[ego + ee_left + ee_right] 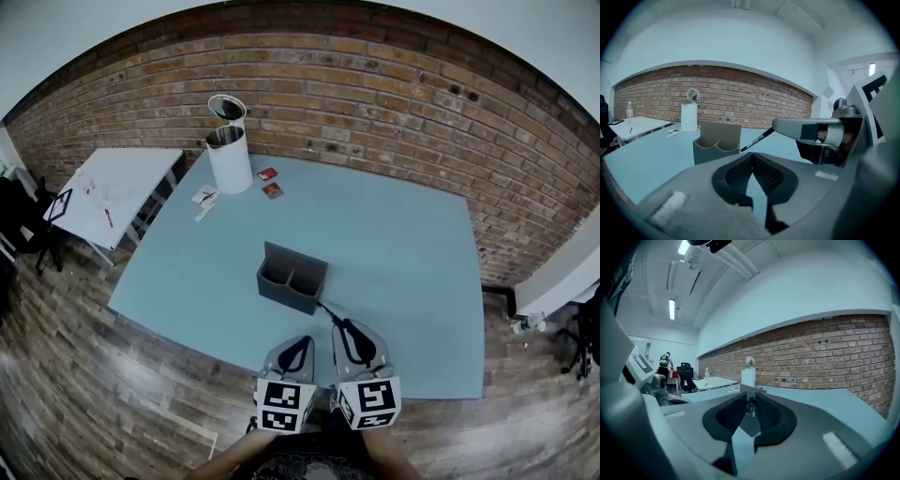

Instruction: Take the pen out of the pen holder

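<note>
The grey pen holder with two compartments stands in the middle of the light blue table; both compartments look empty. My right gripper is shut on a thin black pen, which sticks out toward the holder's near right corner, outside it. In the left gripper view the pen slants above the table to the right of the holder. In the right gripper view the pen is pinched between the jaws. My left gripper sits beside the right one, shut with nothing in it.
A white cylinder bin with a raised round lid stands at the table's far left. Beside it lie small red packets and white slips. A white side table stands to the left; a brick wall runs behind.
</note>
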A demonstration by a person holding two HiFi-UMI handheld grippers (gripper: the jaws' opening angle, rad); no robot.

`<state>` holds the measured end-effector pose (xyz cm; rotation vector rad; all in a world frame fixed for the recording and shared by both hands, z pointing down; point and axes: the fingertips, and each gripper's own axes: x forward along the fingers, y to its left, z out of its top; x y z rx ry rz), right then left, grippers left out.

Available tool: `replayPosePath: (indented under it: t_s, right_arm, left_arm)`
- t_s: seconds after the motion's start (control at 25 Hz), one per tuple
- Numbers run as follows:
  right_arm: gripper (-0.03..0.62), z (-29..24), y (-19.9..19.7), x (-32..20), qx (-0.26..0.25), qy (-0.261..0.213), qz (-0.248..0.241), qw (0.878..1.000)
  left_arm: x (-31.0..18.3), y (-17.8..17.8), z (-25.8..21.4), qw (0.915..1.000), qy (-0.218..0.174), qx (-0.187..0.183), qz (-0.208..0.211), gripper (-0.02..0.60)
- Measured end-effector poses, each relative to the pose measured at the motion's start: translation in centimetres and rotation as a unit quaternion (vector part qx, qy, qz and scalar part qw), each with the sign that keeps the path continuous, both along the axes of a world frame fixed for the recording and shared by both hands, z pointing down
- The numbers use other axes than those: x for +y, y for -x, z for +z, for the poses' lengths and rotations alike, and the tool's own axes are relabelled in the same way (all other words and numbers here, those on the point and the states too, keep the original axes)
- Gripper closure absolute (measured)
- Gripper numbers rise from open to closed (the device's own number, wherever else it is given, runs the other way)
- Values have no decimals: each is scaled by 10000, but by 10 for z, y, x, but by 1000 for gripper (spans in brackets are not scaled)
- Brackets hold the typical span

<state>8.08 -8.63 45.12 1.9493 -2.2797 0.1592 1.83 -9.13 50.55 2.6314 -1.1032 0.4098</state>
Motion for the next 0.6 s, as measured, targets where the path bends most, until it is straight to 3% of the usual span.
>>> replayPosePath:
  t_s: [0.6]
  right_arm:
    - [534, 26, 16, 26, 51, 327, 183, 9993]
  left_arm:
    - [16, 11, -1, 9997, -41, 66, 221, 583]
